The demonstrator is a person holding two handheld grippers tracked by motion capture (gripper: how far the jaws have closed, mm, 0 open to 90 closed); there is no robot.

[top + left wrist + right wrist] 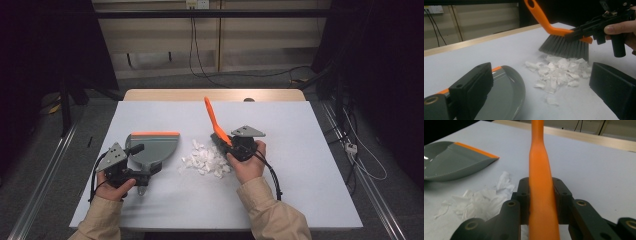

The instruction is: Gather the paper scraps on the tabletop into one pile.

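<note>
My right gripper (226, 139) (541, 187) is shut on the orange handle of a small brush (212, 116) (541, 170), which stands with its grey bristles (565, 47) down at the right edge of a pile of torn white paper scraps (205, 160) (560, 72) (474, 202). A grey dustpan with an orange lip (152, 145) (506, 92) (451, 165) lies left of the pile. My left gripper (145, 159) (541, 75) is open: one jaw sits over the dustpan, and the other stands apart with nothing against it.
Everything rests on a white table top (300, 130) whose wooden far edge (215, 94) shows behind. Cables (272, 177) trail from the grippers toward the near edge. Bare surface lies right of the brush.
</note>
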